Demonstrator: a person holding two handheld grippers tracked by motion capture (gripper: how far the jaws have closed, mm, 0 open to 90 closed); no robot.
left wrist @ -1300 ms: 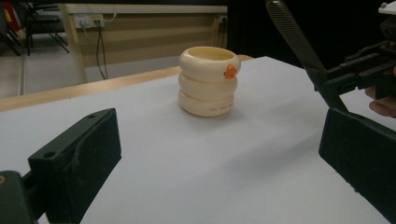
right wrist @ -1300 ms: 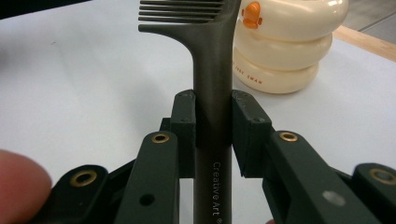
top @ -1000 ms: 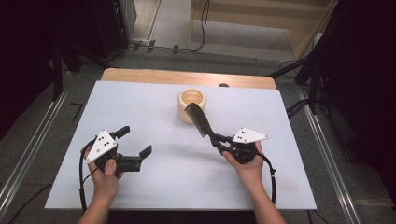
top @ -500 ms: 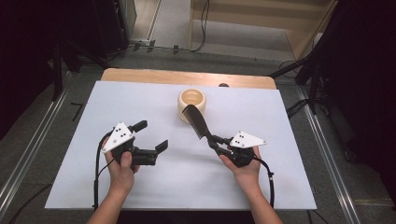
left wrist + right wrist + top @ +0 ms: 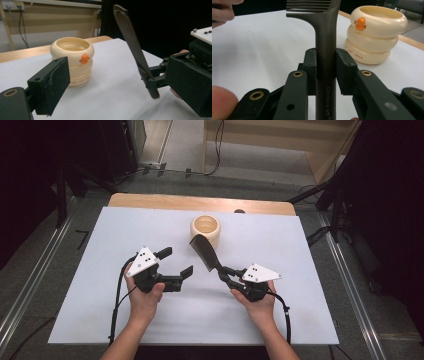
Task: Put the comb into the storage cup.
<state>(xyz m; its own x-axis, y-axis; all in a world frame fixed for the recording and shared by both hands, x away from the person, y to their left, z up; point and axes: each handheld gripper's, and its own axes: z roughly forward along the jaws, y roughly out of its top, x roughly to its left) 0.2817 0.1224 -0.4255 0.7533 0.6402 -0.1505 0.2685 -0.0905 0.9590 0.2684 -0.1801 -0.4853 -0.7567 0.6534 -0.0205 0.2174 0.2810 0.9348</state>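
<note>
A cream ringed cup (image 5: 205,229) with an orange beak stands at the far middle of the white mat (image 5: 310,320). My right gripper (image 5: 223,270) is shut on the handle of a dark comb (image 5: 203,252), whose toothed end tilts up toward the cup. In the right gripper view the comb (image 5: 325,37) rises straight between the pads, with the cup (image 5: 374,35) behind it to the right. My left gripper (image 5: 175,262) is open and holds nothing, a short way left of the comb. Its view shows one of its fingers (image 5: 51,85), the cup (image 5: 72,60) and the comb (image 5: 130,42).
A strip of wooden table (image 5: 150,200) shows beyond the mat's far edge. Metal rails (image 5: 350,285) run along both sides. Cables (image 5: 117,305) trail from both grippers toward the near edge. Dark stands and floor surround the table.
My left gripper has moved right and a little forward, closer to the comb, still open. The right gripper and comb have barely shifted.
</note>
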